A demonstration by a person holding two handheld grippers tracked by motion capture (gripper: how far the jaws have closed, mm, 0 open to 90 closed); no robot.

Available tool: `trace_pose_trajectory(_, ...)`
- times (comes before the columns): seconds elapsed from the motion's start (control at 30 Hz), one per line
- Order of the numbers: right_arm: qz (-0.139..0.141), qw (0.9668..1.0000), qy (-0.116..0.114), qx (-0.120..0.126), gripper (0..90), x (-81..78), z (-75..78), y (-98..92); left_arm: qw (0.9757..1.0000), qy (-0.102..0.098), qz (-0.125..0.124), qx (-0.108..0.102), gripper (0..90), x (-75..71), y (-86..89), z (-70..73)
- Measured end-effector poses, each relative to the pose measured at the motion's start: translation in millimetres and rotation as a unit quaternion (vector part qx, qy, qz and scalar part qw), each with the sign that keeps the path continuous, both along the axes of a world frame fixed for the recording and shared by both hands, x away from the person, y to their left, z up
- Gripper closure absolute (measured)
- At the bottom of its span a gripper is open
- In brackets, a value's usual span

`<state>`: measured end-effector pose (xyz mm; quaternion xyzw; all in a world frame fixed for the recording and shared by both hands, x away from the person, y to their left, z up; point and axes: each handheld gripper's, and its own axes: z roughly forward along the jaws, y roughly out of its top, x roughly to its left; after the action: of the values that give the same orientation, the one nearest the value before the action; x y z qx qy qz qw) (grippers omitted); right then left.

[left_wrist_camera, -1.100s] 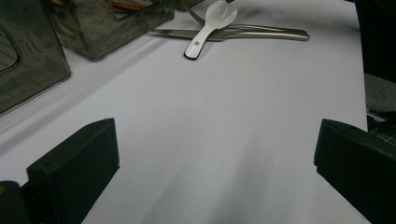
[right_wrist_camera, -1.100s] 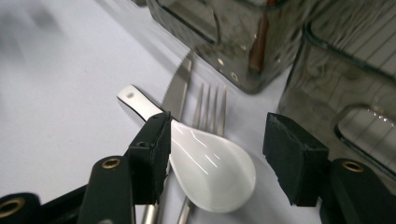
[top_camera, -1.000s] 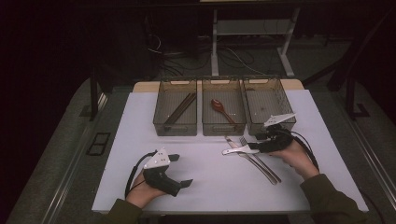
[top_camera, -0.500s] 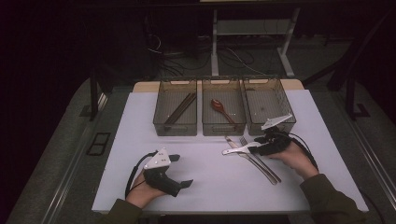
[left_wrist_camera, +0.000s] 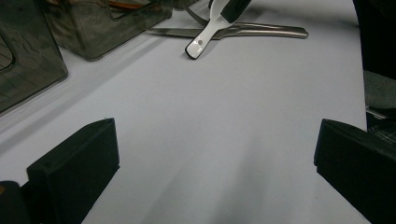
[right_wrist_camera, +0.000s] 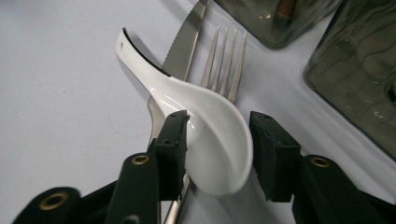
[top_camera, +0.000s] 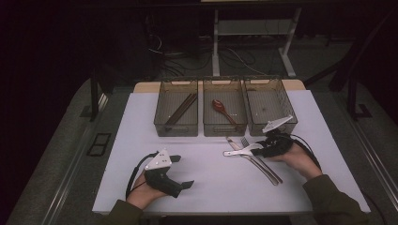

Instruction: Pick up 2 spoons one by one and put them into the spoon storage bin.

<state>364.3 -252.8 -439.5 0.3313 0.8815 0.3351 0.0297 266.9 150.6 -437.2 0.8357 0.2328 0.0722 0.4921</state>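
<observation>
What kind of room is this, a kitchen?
Probably a lab or test room, not a kitchen. A white table stands in a dark room with cables on the floor behind it, and three bins are lined up for sorting cutlery.

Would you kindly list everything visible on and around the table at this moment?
White spoon: one, white, bowl between the right gripper's jaws, lying over the knife and fork.
Knife: one, steel, under the spoon.
Fork: one, steel, beside the knife.
Bins: three, smoky clear, in a row at the mat's far edge.
Chopsticks: dark pair, left bin.
Wooden spoon: one, reddish brown, middle bin.
Mat: one, white, on the table.
Left gripper: black, jaws wide, nothing between them.
Right gripper: black, jaws have just been closing around the spoon bowl.
</observation>
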Motion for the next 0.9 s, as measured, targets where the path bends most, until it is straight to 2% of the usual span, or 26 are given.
trace_pose_trajectory(0.63, 0.032, 0.9994, 0.006, 0.007, 73.8, -2.3, 2.4, -5.7, 1.0, 0.0, -0.001, 0.001, 0.0, -0.1, -0.6, -0.1)
trace_pose_trajectory(0.9, 0.035, 0.9993, 0.003, 0.009, 78.2, -2.9, 4.1, -7.0, 1.0, 0.0, -0.001, 0.001, 0.0, -0.4, -0.6, 0.0)
